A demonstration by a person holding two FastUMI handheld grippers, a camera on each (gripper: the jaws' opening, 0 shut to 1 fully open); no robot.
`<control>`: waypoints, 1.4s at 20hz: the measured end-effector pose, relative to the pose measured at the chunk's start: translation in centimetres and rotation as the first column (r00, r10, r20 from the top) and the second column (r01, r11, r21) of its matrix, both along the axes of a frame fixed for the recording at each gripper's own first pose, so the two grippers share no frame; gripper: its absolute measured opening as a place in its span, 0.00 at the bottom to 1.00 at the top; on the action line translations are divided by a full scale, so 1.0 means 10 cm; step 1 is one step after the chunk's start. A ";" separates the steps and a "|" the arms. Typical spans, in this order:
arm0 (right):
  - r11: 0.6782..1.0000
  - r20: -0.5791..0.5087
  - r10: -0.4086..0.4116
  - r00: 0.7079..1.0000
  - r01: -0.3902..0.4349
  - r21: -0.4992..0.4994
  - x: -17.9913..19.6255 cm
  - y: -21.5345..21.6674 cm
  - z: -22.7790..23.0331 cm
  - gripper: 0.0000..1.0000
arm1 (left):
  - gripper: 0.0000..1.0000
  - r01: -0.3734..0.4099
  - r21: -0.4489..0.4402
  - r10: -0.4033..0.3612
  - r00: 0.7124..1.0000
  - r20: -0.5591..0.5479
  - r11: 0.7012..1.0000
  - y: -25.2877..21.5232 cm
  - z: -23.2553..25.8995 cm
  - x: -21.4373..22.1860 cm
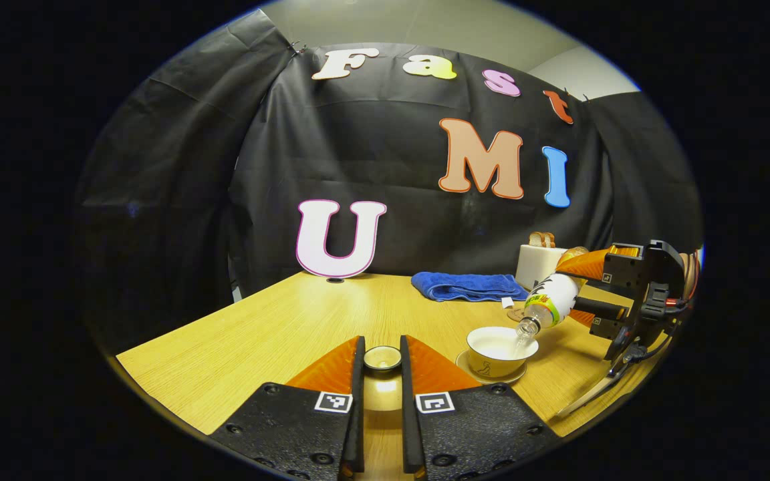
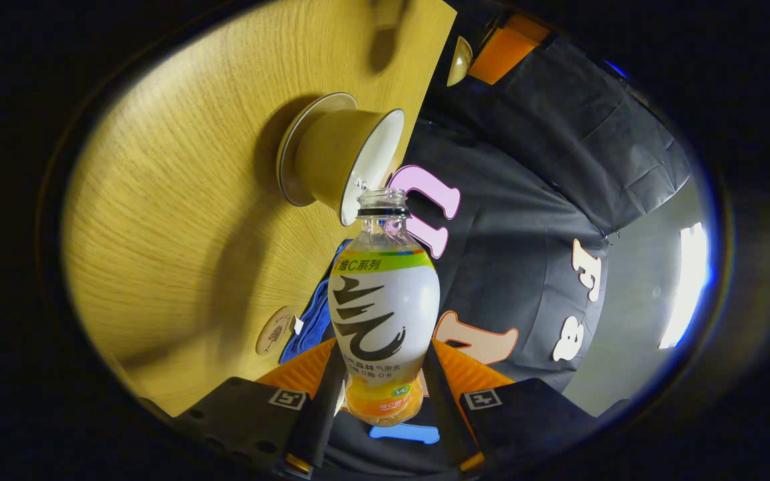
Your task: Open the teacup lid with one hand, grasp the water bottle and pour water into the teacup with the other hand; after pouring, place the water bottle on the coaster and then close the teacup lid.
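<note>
Right tool (image 2: 381,394) clamps water bottle (image 2: 382,314) — tipped over teacup (image 1: 496,351); left tool (image 1: 382,374) pinches lid (image 1: 382,358).

The left gripper (image 1: 382,374) was held level above the table, its two fingers drawn close and clamped on the teacup lid (image 1: 382,358) between them. The right gripper (image 2: 383,394) was rolled steeply over — its fingers pressed on both sides of the water bottle (image 2: 383,314), neck tipped downward.

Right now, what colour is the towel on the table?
The towel is blue, folded near the back of the table. It shows best in the left gripper view.
</note>
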State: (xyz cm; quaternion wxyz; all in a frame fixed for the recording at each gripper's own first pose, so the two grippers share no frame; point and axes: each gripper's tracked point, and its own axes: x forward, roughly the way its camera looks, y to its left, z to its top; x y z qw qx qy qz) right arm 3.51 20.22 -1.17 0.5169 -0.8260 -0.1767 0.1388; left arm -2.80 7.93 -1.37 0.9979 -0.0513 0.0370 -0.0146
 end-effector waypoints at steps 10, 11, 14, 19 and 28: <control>0.990 0.074 0.076 0.994 -0.066 -0.125 -0.01 0.16 0.19 0.70 | 0.20 0.008 -0.011 -0.008 1.000 -0.001 1.000 -0.03 -0.01 -0.02; 0.987 0.081 0.089 0.993 -0.077 -0.142 -0.03 0.19 0.19 0.70 | 0.20 0.009 -0.012 -0.009 1.000 -0.001 1.000 -0.03 0.00 -0.02; 0.982 0.075 0.108 0.991 -0.094 -0.165 -0.06 0.22 0.14 0.69 | 0.20 0.010 -0.015 -0.010 1.000 -0.003 1.000 -0.04 -0.01 -0.02; 0.983 0.063 0.106 0.992 -0.095 -0.158 -0.07 0.21 0.10 0.70 | 0.20 0.006 -0.008 -0.006 1.000 0.000 1.000 -0.04 0.01 -0.02; 0.999 -0.131 0.004 0.991 0.002 0.046 0.01 0.00 -0.09 0.69 | 0.20 -0.003 0.017 0.003 1.000 0.011 1.000 -0.06 0.12 -0.05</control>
